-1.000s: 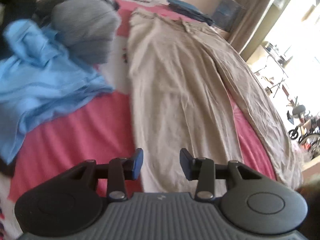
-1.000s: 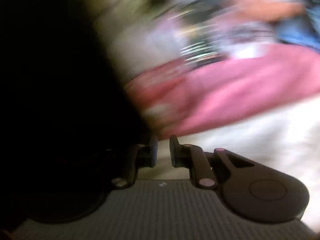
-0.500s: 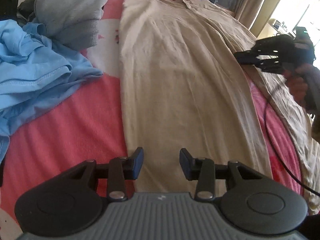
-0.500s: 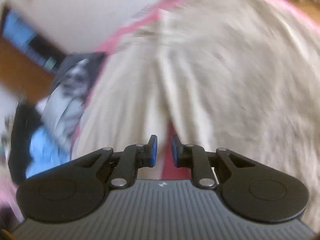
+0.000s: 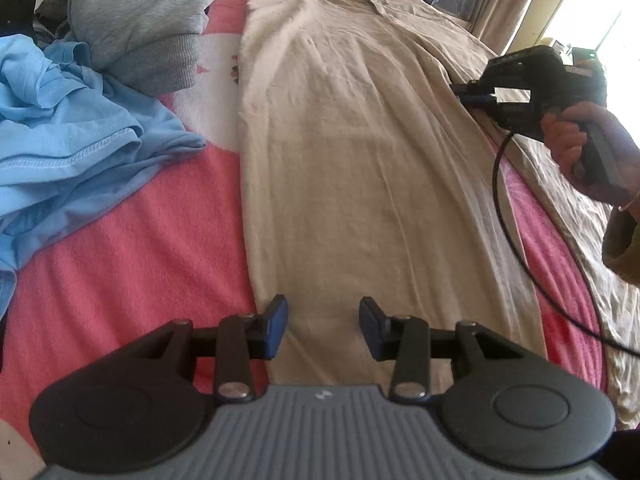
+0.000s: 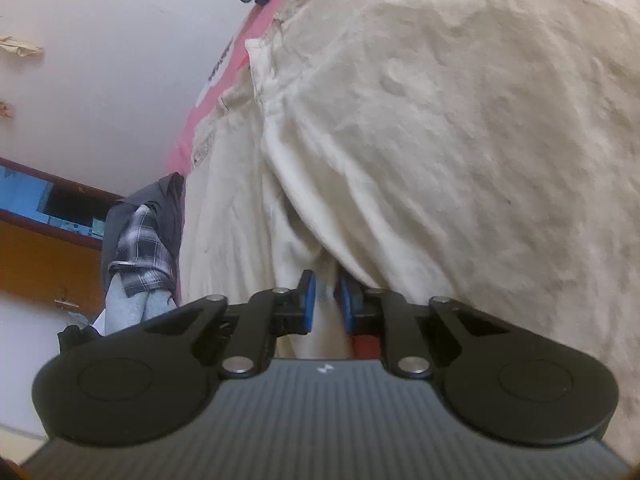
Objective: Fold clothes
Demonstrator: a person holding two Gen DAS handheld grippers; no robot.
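The beige trousers (image 5: 352, 152) lie flat along the bed, which is covered by a pink blanket (image 5: 132, 248). Open blanket runs beside the trousers' left edge, giving the left claw (image 5: 323, 326) clear passage forward. Further left, a crumpled blue shirt (image 5: 68, 136) and a grey sweatshirt (image 5: 144, 28) block access. On the right, the right claw (image 5: 470, 94), the hand (image 5: 588, 148) holding it and its trailing black cable (image 5: 520, 248) occupy the narrow pink gap between the trouser legs.

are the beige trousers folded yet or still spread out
Spread out: the trousers lie flat, full length on the bed, both legs apart.
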